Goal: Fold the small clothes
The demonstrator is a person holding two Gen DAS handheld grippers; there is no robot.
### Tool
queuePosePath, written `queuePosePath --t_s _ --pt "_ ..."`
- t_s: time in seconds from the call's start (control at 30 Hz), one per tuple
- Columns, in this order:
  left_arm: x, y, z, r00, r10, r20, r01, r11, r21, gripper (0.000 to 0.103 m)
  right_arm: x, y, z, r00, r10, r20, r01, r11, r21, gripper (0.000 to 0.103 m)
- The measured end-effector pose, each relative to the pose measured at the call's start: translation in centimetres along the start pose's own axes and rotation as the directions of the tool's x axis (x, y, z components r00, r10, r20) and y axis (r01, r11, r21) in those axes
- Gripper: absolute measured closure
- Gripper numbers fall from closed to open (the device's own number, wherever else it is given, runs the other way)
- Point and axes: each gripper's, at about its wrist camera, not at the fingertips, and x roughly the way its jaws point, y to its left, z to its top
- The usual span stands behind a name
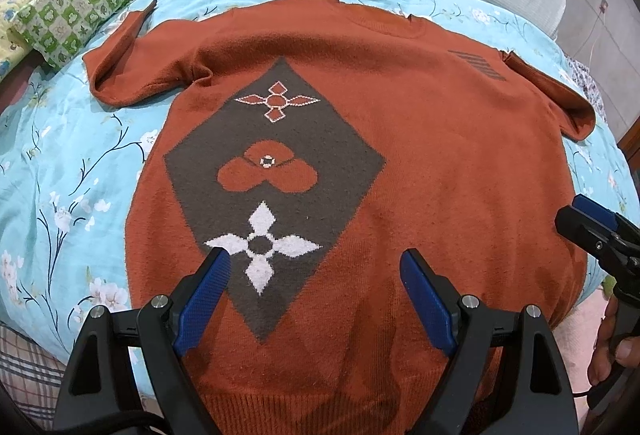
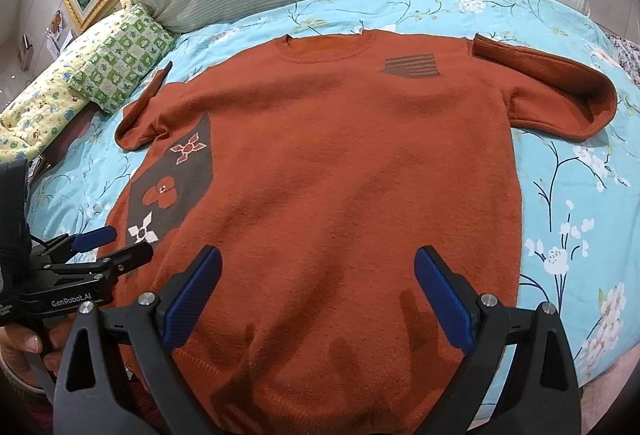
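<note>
Both grippers hover over the near hem, fingers spread wide and holding nothing: the left gripper [image 1: 316, 275] above the grey diamond patch [image 1: 276, 171], the right gripper [image 2: 320, 275] over plain knit. Under and beyond the fingers, the rust-orange knitted sweater [image 2: 340, 163] lies flat, face up, on the light-blue floral bedspread [image 2: 568, 195], sleeves already doubled inward. Folding proper seems not begun; the next move likely calls for pinching a side edge or the hem.
</note>
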Motion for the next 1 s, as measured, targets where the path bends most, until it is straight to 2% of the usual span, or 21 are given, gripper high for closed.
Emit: queuePosePath --t_s 0.2,0.4,0.57,0.77,0.93,1.0 --pt "0.5 -0.2 0.2 1.000 -0.017 -0.007 0.017 1.000 -0.001 0.016 0.3 -0.3 0.3 1.000 0.004 -0.007 -0.004 1.000 0.008 0.006" --pt "0.9 -0.6 0.4 0.997 -0.074 0.002 0.074 0.997 -0.020 0.016 0.4 -1.0 0.6 1.000 0.011 -0.010 -0.011 0.999 0.031 0.006" --pt "1.4 -0.5 1.4 0.997 -0.078 -0.010 0.078 0.997 -0.022 0.016 0.0 -2.7 1.9 1.000 -0.001 0.006 0.001 0.999 0.050 0.006" --pt "2.1 0.3 3.7 0.996 -0.083 -0.009 0.083 0.996 -0.035 0.016 -0.9 -6.9 5.9 0.998 -0.037 0.059 0.033 0.997 0.069 0.006" --pt "2.8 1.3 6.6 0.997 -0.082 0.004 0.082 0.996 -0.046 0.016 -0.3 -12.1 11.2 0.983 -0.149 0.105 0.142 0.987 0.071 0.006" --pt "3.2 1.7 7.6 0.995 -0.096 0.000 0.096 0.994 -0.059 0.016 0.5 -13.8 13.0 0.977 -0.191 0.099 0.185 0.981 0.067 0.006"
